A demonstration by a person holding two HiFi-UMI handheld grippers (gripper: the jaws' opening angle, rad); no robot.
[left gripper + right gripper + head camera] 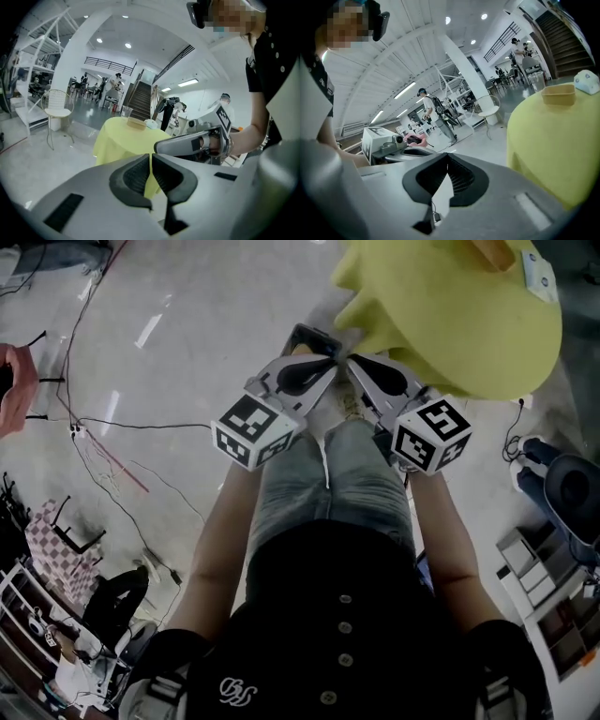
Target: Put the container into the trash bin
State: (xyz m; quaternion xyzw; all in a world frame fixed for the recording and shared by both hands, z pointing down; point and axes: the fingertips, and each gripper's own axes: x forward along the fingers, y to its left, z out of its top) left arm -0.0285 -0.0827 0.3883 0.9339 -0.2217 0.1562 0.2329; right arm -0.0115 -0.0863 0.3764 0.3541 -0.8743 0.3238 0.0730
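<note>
You held both grippers out in front of you, side by side above your legs, their tips almost meeting in the head view. The left gripper had its jaws drawn together to a hairline slit, with nothing between them; the right gripper had its jaws fully closed and held nothing either.

The container, a tan open-topped box, stood on top of the table; the table was round and draped in a yellow cloth; it lay ahead of the gripper tips and towards your right. The container was well apart from both grippers, and neither touched it. Just beside it lay a small white-and-blue object; a clear cup stood close by on the same tabletop.

In the left gripper view a white wire chair stood on the pale floor, left of the table; thin cables trailed across that floor on your left.
</note>
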